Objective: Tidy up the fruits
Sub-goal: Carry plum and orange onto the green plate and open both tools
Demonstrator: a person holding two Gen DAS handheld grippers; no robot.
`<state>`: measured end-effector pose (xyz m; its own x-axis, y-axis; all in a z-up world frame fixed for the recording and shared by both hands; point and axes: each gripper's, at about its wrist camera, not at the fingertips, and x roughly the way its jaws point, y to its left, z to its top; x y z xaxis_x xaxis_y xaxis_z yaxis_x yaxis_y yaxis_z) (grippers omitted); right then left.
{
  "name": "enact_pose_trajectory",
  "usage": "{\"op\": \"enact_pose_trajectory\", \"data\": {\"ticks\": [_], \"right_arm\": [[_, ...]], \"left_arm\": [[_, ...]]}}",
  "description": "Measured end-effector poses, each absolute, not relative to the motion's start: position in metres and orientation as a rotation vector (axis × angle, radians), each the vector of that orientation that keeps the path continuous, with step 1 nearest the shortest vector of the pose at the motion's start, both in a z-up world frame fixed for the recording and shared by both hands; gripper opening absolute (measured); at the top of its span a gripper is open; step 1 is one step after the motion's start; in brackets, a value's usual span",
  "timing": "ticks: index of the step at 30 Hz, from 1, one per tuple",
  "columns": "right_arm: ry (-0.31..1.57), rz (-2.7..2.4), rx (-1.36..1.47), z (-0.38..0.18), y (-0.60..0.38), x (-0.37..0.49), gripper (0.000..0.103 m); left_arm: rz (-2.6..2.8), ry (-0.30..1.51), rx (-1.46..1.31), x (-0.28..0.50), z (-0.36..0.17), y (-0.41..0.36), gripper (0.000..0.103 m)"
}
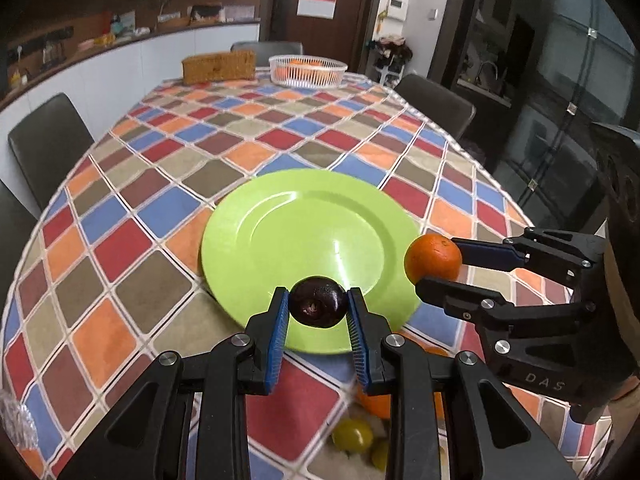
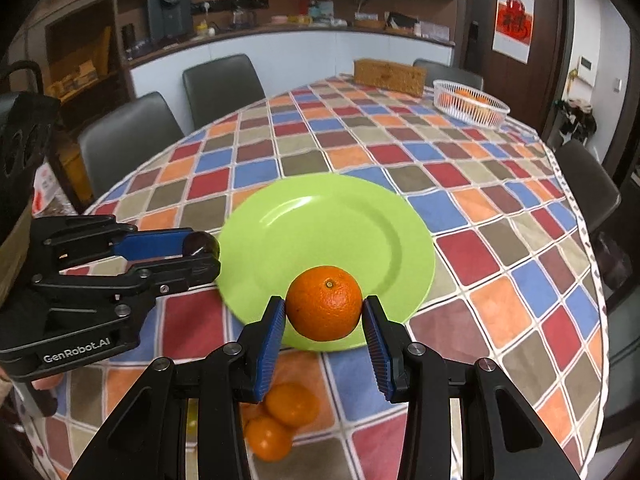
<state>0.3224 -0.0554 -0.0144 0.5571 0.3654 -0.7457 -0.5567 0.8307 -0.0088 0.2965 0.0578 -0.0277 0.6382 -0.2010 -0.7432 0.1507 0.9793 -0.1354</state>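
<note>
A bare lime-green plate point(image 1: 280, 240) point(image 2: 320, 220) lies on the checkered tablecloth. My left gripper point(image 1: 318, 306) is shut on a dark purple plum point(image 1: 318, 304) and holds it over the plate's near rim; it shows from the side in the right wrist view point(image 2: 204, 254). My right gripper point(image 2: 324, 306) is shut on an orange point(image 2: 324, 302) above the plate's near edge; in the left wrist view the orange point(image 1: 433, 258) hangs at the plate's right rim.
Loose oranges point(image 2: 280, 424) and green fruits point(image 1: 352, 434) lie on the table below the grippers. At the far end stand a white basket of oranges point(image 1: 307, 70) point(image 2: 470, 102) and a wicker box point(image 1: 219, 66). Dark chairs point(image 2: 128, 136) ring the table.
</note>
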Motion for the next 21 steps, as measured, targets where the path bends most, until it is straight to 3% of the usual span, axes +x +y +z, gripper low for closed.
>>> {"op": "enact_pose_trajectory", "data": {"ticks": [12, 16, 21], "right_arm": [[0.922, 0.532, -0.24, -0.045, -0.046, 0.363, 0.041], [0.931, 0.524, -0.228, -0.05, -0.047, 0.368, 0.041], [0.909, 0.512, -0.213, -0.044, -0.052, 0.36, 0.042]], "left_arm": [[-0.203, 0.93, -0.051, 0.33, -0.054, 0.058, 0.029], [-0.19, 0.931, -0.05, 0.332, -0.054, 0.06, 0.039], [-0.159, 0.913, -0.05, 0.32, -0.047, 0.062, 0.04]]}}
